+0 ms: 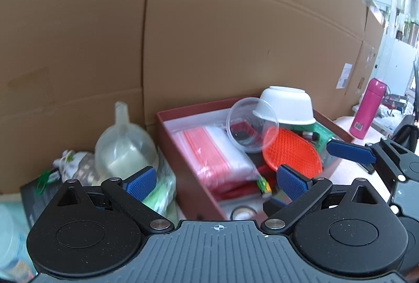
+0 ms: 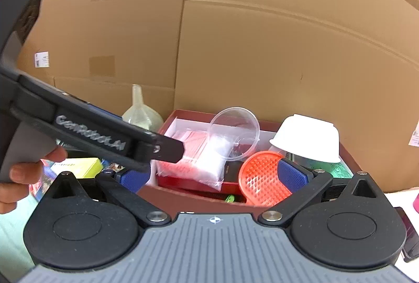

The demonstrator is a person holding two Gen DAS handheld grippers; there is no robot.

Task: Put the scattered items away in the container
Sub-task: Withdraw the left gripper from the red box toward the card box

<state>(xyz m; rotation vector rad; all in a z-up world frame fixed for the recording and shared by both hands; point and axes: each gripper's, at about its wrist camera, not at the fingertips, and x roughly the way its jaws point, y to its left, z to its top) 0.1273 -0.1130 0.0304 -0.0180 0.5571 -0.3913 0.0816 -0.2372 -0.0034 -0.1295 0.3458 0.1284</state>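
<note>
A dark red box (image 1: 183,152) (image 2: 183,198) stands against the cardboard wall. In it lie a pack of red-striped bags (image 1: 220,152) (image 2: 201,154), a clear plastic cup (image 1: 251,123) (image 2: 234,131) on its side, an upturned white bowl (image 1: 286,105) (image 2: 307,137) and an orange studded disc (image 1: 292,154) (image 2: 262,178). My left gripper (image 1: 216,181) is open and empty, above the box's near left side. My right gripper (image 2: 213,175) is open and empty, in front of the box; its right pad is next to the disc. The right gripper also shows in the left wrist view (image 1: 351,150).
A clear funnel (image 1: 125,144) (image 2: 141,112) and a pile of bags and packets (image 1: 76,167) lie left of the box. Large cardboard cartons (image 1: 235,34) form the back wall. A pink bottle (image 1: 368,112) stands at the right. Colourful boxes (image 2: 76,167) lie at left.
</note>
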